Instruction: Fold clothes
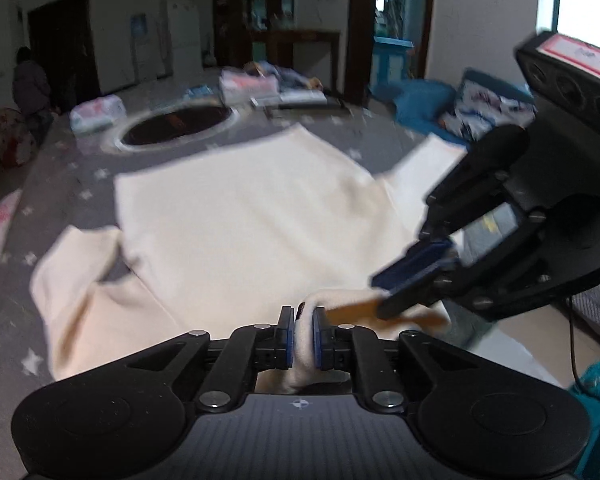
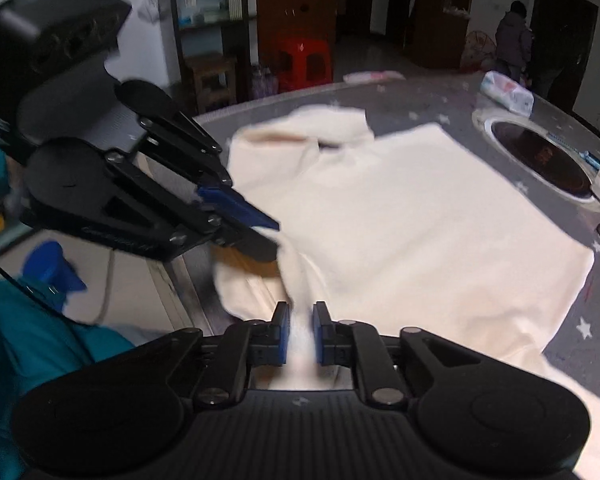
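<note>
Both claws, left claw (image 1: 300,334) and right claw (image 2: 301,332), pinch our cream knit sweater's (image 1: 236,216) near edge on the grey star-patterned table (image 1: 80,184), seemingly ready to fold.

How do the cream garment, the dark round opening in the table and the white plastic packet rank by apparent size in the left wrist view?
1. Cream garment, by far the largest.
2. Dark round opening.
3. White plastic packet, the smallest.
The opening and the packet lie farther from the camera, so they appear smaller than they are.
</note>
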`<state>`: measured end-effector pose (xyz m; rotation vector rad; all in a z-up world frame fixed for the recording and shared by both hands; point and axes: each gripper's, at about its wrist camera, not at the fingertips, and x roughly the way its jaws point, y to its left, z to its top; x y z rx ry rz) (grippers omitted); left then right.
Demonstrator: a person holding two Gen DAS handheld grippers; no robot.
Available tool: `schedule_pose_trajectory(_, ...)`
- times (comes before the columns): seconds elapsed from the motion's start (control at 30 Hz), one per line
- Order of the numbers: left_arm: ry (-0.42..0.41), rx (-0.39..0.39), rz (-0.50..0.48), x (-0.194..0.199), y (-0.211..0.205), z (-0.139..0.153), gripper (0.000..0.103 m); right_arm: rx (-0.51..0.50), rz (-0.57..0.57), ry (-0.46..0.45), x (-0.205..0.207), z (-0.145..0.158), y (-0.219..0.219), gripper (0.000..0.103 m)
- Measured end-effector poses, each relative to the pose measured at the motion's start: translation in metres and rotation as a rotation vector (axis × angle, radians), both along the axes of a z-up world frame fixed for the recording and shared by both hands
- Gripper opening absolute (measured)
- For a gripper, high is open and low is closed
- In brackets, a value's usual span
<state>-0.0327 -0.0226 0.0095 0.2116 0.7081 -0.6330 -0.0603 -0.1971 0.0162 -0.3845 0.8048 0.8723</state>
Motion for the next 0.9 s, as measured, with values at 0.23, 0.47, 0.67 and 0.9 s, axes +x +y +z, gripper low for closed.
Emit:
schedule_pose_trajectory(0.23, 0.075, -0.122, 0.212, 0.040, 0.043, -0.003, 0.018, 0.100, -0.109, 0.040, 0.031, 0.008, -0.015, 0.018)
schedule_pose_trajectory(0.47, 0.100, -0.086, 0.361, 0.058, 0.063, -0.020, 0.018, 0.038, -0.072, 0.035, 0.032, -0.016, 0.004, 0.018)
schedule_pose_trajectory(0.67, 0.051, -0.062, 0.519, 0.062, 0.084, -0.023, 0.026, -0.069, 0.028, -0.046, 0.010, -0.023, 0.024, 0.019)
schedule_pose_trajectory(0.9, 0.015, -0.056, 0.779, 0.063, 0.125, -0.022, 0.026, -0.066, 0.011, -0.022, 0.013, -0.025, 0.022, 0.021)
